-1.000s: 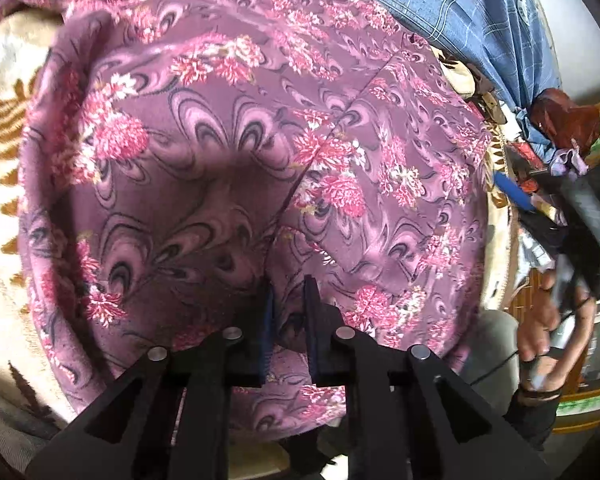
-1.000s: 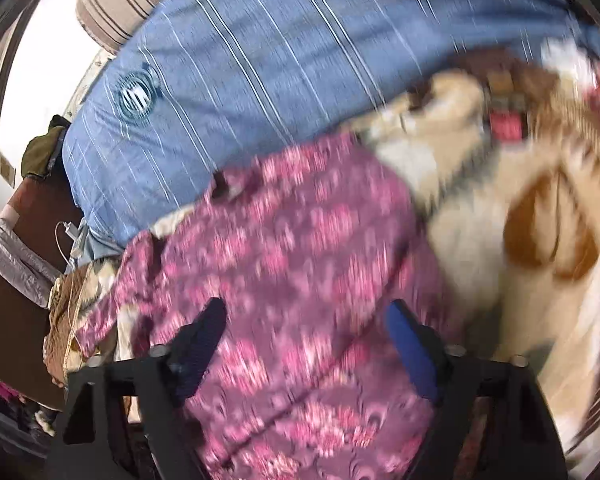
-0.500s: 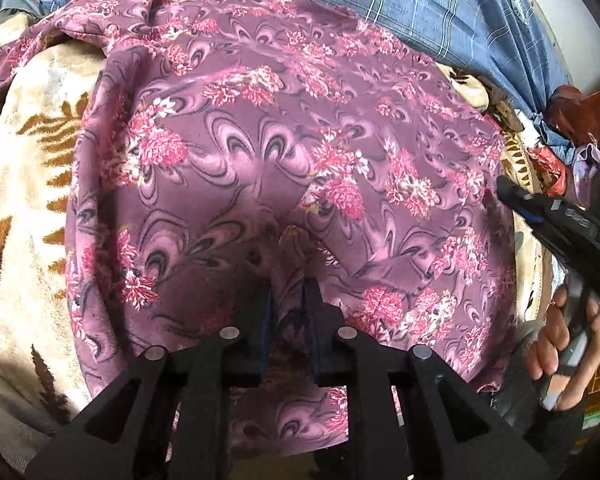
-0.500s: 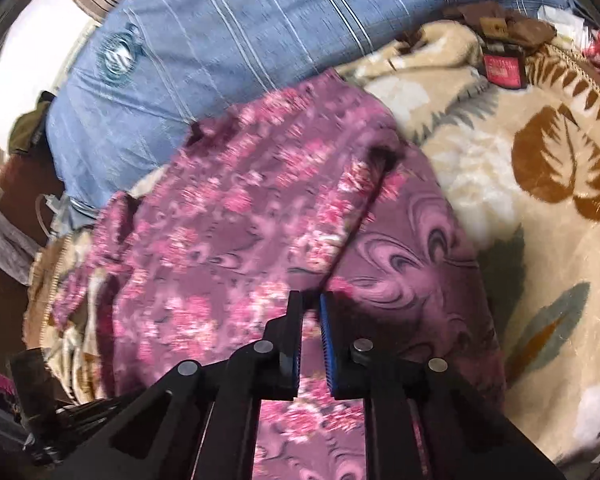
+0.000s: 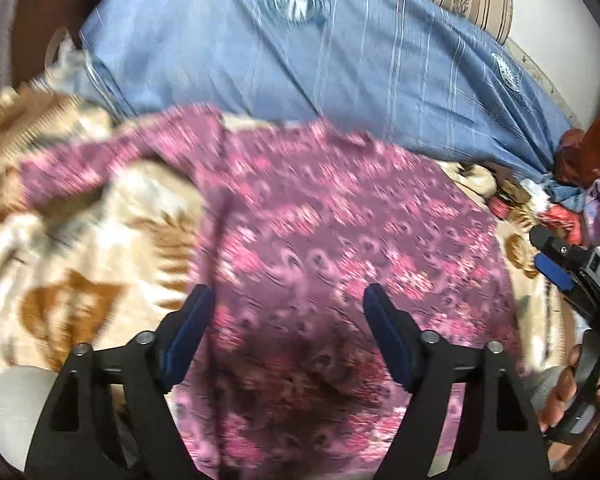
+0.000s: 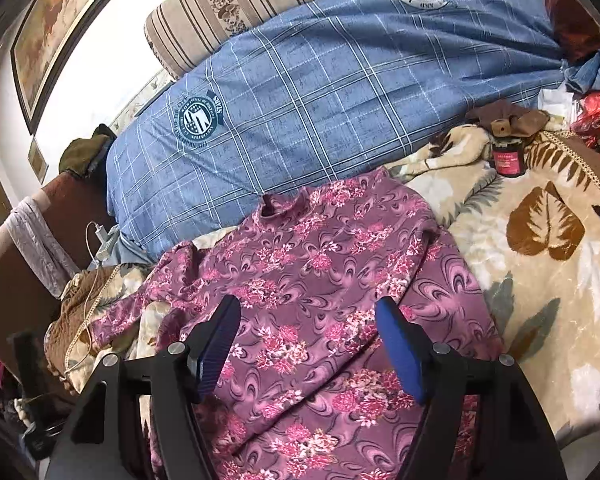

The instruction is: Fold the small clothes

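Note:
A purple top with pink flowers (image 6: 324, 280) lies spread on the cream leaf-print blanket (image 6: 540, 280), collar towards the blue pillow. Its right side is folded over the body; its left sleeve trails out to the left. The same top shows blurred in the left wrist view (image 5: 340, 260). My left gripper (image 5: 286, 328) is open and empty above the top's lower part. My right gripper (image 6: 308, 340) is open and empty above the top's middle. The right gripper also shows at the right edge of the left wrist view (image 5: 556, 268).
A large blue checked pillow (image 6: 340, 80) lies behind the top. A small dark jar with a red label (image 6: 509, 158) stands on the blanket at the back right. Brown cloth and a white cable (image 6: 88, 300) lie at the left. Red and purple clutter (image 5: 588, 184) sits at the right.
Both grippers were shut on the top's fabric half a second ago and have let go and opened. Both have lifted back, so more of the top and pillow shows.

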`<state>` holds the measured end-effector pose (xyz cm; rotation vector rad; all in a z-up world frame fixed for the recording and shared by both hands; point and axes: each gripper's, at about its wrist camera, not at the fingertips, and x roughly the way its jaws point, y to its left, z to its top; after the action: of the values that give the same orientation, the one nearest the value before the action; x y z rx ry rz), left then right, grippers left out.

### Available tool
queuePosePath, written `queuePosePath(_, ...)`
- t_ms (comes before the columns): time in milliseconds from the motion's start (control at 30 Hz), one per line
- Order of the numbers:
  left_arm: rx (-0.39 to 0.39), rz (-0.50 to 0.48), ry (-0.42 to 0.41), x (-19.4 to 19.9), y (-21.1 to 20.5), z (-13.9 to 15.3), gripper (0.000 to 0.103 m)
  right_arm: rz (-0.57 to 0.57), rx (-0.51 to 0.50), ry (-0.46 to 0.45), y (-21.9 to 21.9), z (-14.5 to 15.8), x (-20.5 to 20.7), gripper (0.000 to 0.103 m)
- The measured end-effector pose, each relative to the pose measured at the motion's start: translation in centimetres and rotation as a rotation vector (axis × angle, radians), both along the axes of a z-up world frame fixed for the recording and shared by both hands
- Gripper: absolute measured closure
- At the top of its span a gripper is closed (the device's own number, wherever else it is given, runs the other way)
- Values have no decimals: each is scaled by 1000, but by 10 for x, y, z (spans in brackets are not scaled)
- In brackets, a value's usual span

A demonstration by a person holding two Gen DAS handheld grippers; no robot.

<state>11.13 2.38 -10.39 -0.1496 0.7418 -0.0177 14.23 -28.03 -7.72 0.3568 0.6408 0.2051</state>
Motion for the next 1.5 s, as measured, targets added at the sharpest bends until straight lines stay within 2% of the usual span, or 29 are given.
queuePosePath(100,41,68,-36,-7,6,4,25,0,-93,4,16,-1,-3,31)
queuePosePath(167,41,73,0,-2,9,2,25,24,-134,-2,27,0,-5,31)
queuePosePath(233,61,90,13,0,12,-1,25,68,-125,-7,34,1,-8,31)
queuePosePath(333,111,137,-48,-12,13,-2,25,107,-101,-11,40,3,-11,31)
queuePosePath(433,77,123,-30,-17,16,0,25,143,-82,3,46,1,-10,31)
queuePosePath(567,40,102,53,-15,19,7,25,187,-71,-5,54,4,-13,31)
queuePosePath(633,12,108,69,-16,23,10,25,211,-56,-8,56,6,-14,31)
queuePosePath(767,-90,142,68,-17,44,15,25,246,-4,17,55,1,-10,31)
queuePosePath(900,-178,150,80,-9,62,13,25,247,-6,22,55,1,-9,31)
queuePosePath(1100,-209,110,126,20,70,1,25,263,-25,50,64,-16,0,31)
queuePosePath(1333,-249,101,122,68,89,16,25,261,-47,97,74,-34,12,31)
queuePosePath(1500,-286,118,124,103,113,19,25,253,-64,110,82,-31,16,31)
